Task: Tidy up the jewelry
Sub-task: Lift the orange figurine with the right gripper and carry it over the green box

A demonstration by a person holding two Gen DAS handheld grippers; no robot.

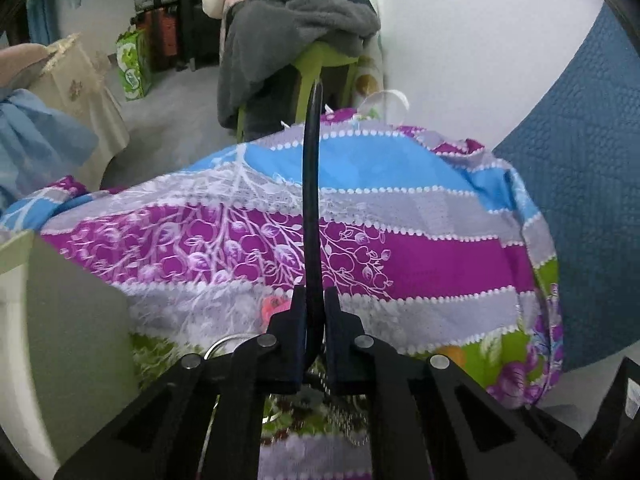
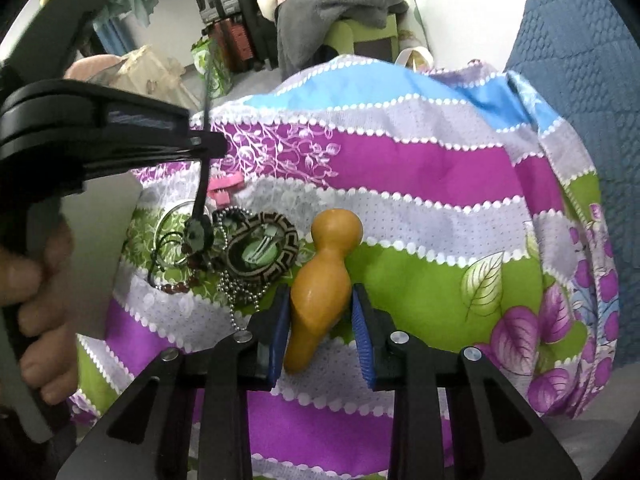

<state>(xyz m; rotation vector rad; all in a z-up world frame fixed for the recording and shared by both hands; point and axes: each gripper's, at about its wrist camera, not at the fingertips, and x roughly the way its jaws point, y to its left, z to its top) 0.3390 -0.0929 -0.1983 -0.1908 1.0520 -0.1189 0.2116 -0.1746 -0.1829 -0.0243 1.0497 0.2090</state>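
The left gripper [image 1: 314, 300] is closed on a thin black band [image 1: 311, 200]. The band runs upright through the closed fingers, rising above them and curving down below. In the right wrist view, the lower end of this band reaches a dark round pendant [image 2: 197, 234], which sits at the top of the jewelry pile.

The right gripper [image 2: 322, 320] has its blue-padded fingers set on either side of an orange wooden stand [image 2: 324, 280]. The stand has a rounded knob at the far end and a wider body. The left pad touches the body; whether the right pad also makes contact cannot be determined.

The jewelry lies on a striped floral cloth [image 2: 420, 160], to the left of the wooden stand. The pile contains a patterned bangle [image 2: 262, 252], a silver ball chain [image 2: 236, 300], a string of dark red beads [image 2: 176, 288], a plain metal ring [image 2: 168, 216] and a pink hair clip [image 2: 222, 190].

Behind the cloth stands a green chair [image 1: 312, 68] draped with a grey towel [image 1: 288, 32].
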